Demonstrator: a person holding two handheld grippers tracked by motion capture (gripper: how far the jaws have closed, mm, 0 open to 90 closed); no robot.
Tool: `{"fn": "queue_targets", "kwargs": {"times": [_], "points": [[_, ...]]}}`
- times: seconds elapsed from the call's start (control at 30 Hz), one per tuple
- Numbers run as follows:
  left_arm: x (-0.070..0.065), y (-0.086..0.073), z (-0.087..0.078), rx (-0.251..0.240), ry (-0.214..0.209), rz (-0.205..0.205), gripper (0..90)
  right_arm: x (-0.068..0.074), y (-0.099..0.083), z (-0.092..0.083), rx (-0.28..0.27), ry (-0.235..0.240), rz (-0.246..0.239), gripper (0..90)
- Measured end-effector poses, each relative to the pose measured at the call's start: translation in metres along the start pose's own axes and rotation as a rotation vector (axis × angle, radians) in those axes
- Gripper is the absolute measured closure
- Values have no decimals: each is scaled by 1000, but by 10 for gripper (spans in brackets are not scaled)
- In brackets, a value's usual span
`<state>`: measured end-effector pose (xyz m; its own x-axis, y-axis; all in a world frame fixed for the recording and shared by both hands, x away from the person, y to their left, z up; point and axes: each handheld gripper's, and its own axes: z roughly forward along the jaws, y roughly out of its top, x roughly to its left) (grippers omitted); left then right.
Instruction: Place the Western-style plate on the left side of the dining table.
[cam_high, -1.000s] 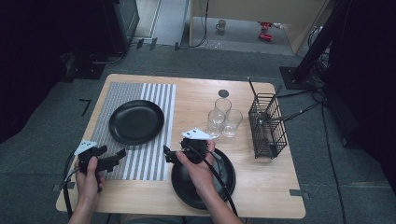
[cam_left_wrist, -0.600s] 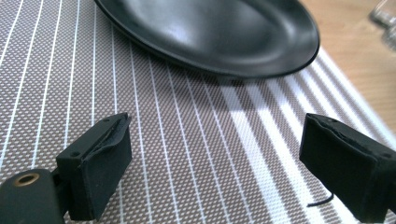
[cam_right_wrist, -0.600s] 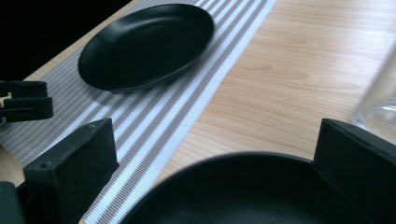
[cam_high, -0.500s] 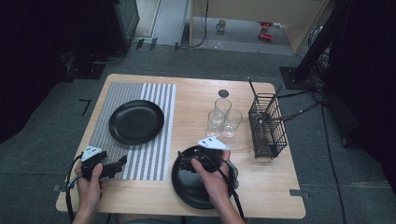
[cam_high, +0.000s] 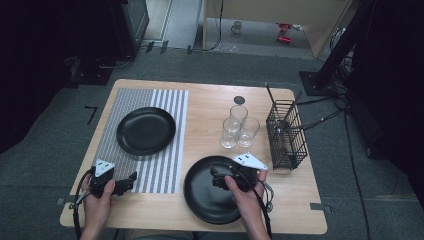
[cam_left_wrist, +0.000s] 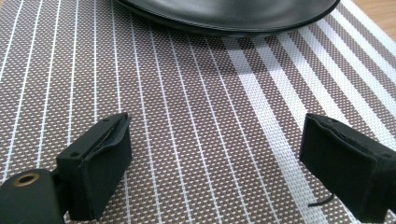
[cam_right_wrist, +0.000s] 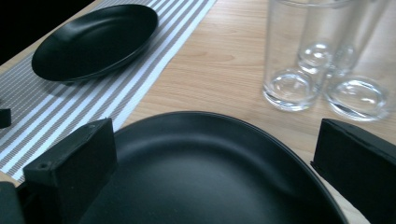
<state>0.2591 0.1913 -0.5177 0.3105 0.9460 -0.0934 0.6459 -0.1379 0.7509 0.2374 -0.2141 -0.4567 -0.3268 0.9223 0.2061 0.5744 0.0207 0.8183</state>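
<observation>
Two black plates lie on the wooden table: one (cam_high: 146, 131) on the striped placemat (cam_high: 165, 150), another (cam_high: 205, 197) near the front edge. My left gripper (cam_high: 131, 179) rests low over the placemat's front part, open, its jaws wide apart with only mat (cam_left_wrist: 205, 140) between them and the far plate's rim (cam_left_wrist: 229, 16) ahead. My right gripper (cam_high: 214, 176) hovers over the near plate (cam_right_wrist: 201, 172), open and holding nothing. Three clear glasses (cam_high: 237, 127) stand beyond it, close ahead in the right gripper view (cam_right_wrist: 322, 60).
A black wire basket (cam_high: 285, 132) stands at the table's right side with a handle sticking out. A small dark round disc (cam_high: 239, 100) lies near the far edge. The floor around the table holds cables and dark stands.
Both hands have drawn back toward the table's front edge. The right gripper has shifted right over the near plate; the left has moved slightly nearer the edge.
</observation>
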Motion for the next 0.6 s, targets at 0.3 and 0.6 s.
{"fn": "queue_targets", "kwargs": {"times": [0.3,0.6], "points": [[-6,0,3,32,49,54,97,-17,-8,-17,-24,-55,10,0],[-8,1,4,40,63,68,96,-35,-13,-36,-37,-101,37,0]]}}
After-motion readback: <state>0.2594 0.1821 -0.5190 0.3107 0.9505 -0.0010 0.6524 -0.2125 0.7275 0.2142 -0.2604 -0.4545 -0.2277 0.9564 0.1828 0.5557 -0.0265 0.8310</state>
